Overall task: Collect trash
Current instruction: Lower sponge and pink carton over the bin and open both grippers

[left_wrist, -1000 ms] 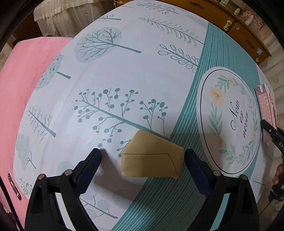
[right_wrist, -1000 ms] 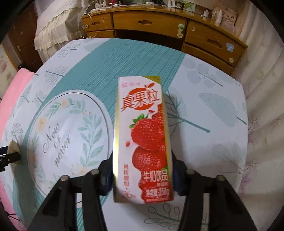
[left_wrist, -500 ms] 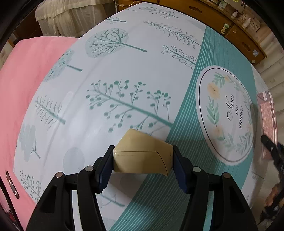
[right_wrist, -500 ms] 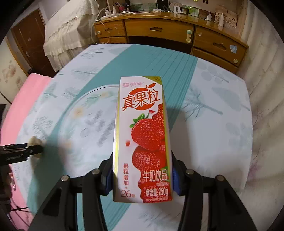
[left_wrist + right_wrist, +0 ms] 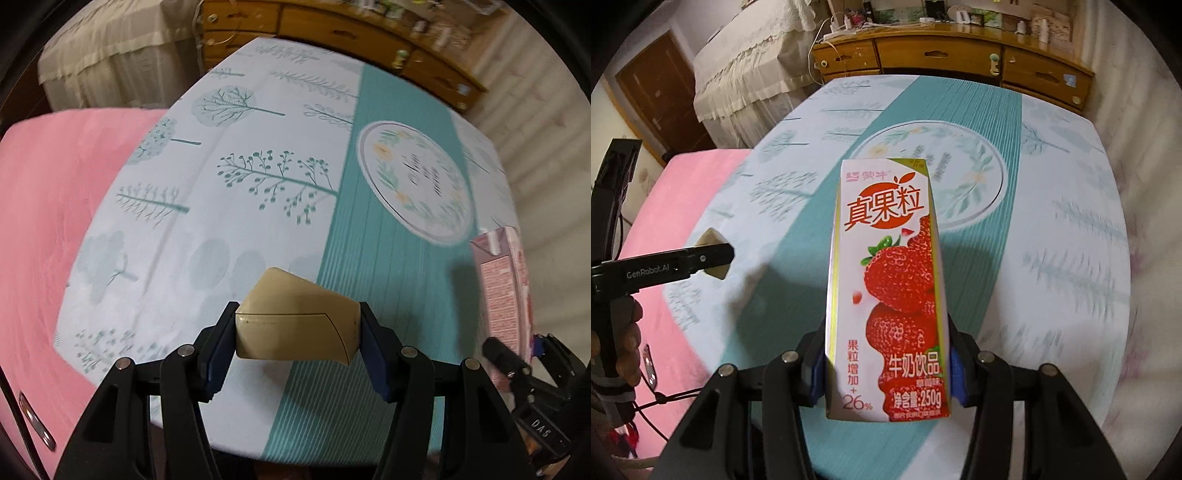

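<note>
My left gripper (image 5: 297, 350) is shut on a crumpled tan paper cup (image 5: 295, 321) and holds it lifted above the near edge of the table (image 5: 229, 229). My right gripper (image 5: 888, 373) is shut on a strawberry milk carton (image 5: 890, 288), held upright above the table (image 5: 1052, 258). The carton also shows at the right edge of the left wrist view (image 5: 506, 291). The left gripper with the tan cup shows at the left of the right wrist view (image 5: 713, 258).
A round table with a white and teal printed cloth fills both views. A pink mattress (image 5: 48, 229) lies to its left. A wooden dresser (image 5: 945, 59) stands behind it and a bed with a cream cover (image 5: 750, 66) at the back left.
My left gripper closed on the tan cup and lifted it back off the table. My right gripper raised the carton and pulled back; both grippers are higher and nearer the table's front edge.
</note>
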Tool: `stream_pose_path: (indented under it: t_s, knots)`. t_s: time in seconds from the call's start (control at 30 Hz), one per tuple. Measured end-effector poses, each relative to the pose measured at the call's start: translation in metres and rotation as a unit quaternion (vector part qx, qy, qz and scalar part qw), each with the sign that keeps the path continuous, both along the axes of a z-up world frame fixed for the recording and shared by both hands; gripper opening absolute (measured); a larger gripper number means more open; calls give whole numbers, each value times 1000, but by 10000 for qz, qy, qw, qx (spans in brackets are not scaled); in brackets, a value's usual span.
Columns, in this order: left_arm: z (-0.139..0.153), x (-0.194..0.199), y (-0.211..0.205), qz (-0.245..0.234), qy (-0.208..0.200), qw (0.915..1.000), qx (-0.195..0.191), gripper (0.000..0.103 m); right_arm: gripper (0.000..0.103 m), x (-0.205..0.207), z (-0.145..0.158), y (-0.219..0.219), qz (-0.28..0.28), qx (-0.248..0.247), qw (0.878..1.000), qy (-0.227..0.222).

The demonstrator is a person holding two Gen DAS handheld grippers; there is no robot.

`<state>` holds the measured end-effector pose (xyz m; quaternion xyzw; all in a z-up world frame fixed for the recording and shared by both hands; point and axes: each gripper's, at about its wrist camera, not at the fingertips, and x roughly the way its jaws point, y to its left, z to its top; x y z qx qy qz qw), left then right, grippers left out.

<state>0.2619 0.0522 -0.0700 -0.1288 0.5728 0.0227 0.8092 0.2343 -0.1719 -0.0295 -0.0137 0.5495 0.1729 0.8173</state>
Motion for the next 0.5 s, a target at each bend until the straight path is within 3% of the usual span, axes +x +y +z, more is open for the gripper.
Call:
stream_pose_path:
  t_s: [0.3, 0.5]
  knots:
    - [34, -105, 22, -939, -417, 9947, -101, 60, 51, -138, 22, 56, -742, 148, 9971, -99]
    - [30, -165, 33, -1285, -221, 9914, -126, 60, 51, -206, 10, 79, -895, 79, 9956, 266]
